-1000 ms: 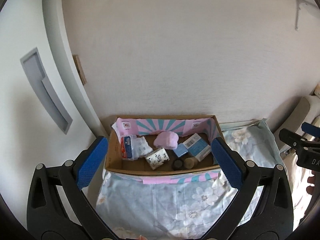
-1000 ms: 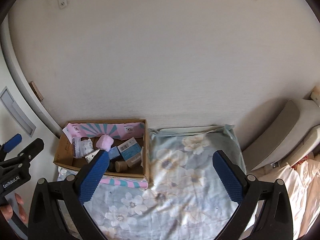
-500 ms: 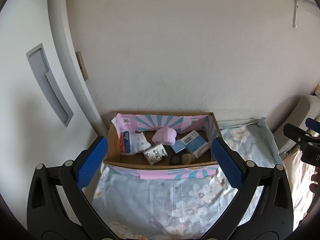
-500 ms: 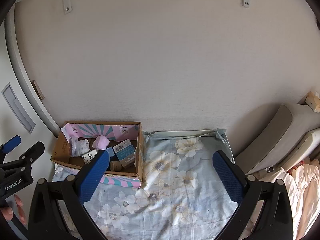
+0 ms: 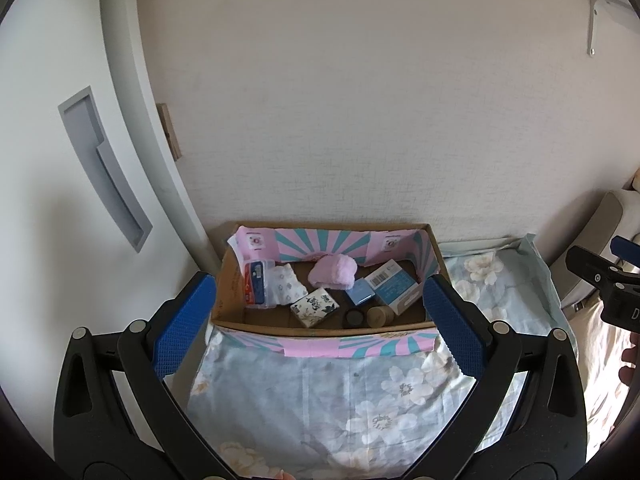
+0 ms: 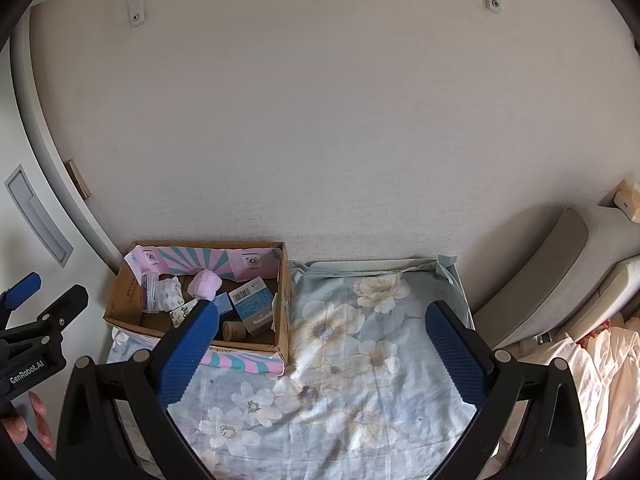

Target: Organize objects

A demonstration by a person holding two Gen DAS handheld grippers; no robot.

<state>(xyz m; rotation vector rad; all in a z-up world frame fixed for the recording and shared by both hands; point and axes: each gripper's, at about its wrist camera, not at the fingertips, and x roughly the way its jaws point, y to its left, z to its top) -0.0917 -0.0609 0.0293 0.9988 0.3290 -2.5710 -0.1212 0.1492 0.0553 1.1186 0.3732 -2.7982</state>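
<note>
The left gripper [image 5: 316, 316] hung wide apart and empty, just short of the shallow brown cardboard box [image 5: 228, 280] lined with pink-and-teal paper. The right gripper [image 6: 322, 344], jaws likewise spread and empty, hovered beside that box over the pale blue floral sheet [image 6: 360, 360]. Inside the box lay a fluffy pink cloth [image 5: 334, 272], a blue-and-white barcoded carton [image 5: 394, 286] and two small round jars [image 5: 368, 317]. Everything looked gathered, nothing loose outside. "GenRobot.AI" read on the left gripper's frame.

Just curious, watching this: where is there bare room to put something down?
The floral cloth lies bare right of the cardboard box and in front of it. Inside, only the floor by the left wall is free; the middle and right are crowded.
</note>
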